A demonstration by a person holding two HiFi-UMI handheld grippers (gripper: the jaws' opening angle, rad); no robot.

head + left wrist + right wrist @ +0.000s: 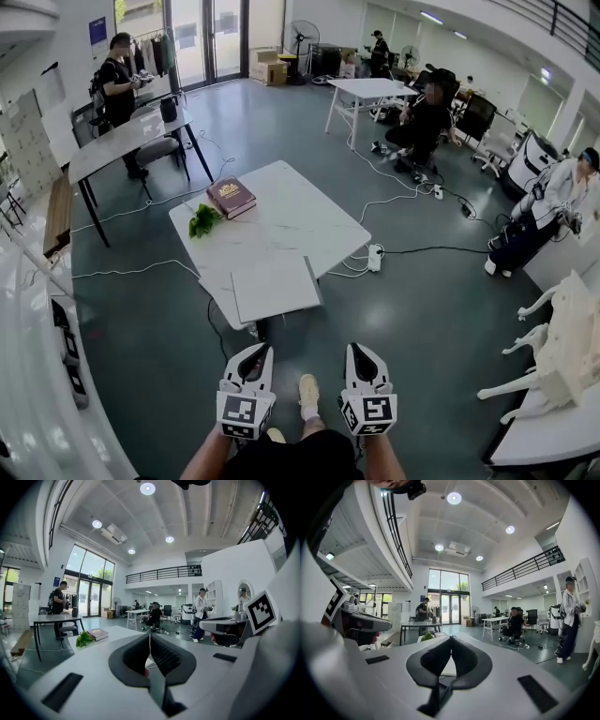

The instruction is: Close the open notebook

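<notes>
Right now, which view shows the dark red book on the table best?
The head view: the dark red book lies whole at the white table's far end, beside green leaves. The left gripper view shows it small and edge-on. The right gripper view shows only the leaves, not the book.

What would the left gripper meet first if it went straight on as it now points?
The left gripper would probably meet the notebook at the table's near edge; depth is unclear.
</notes>
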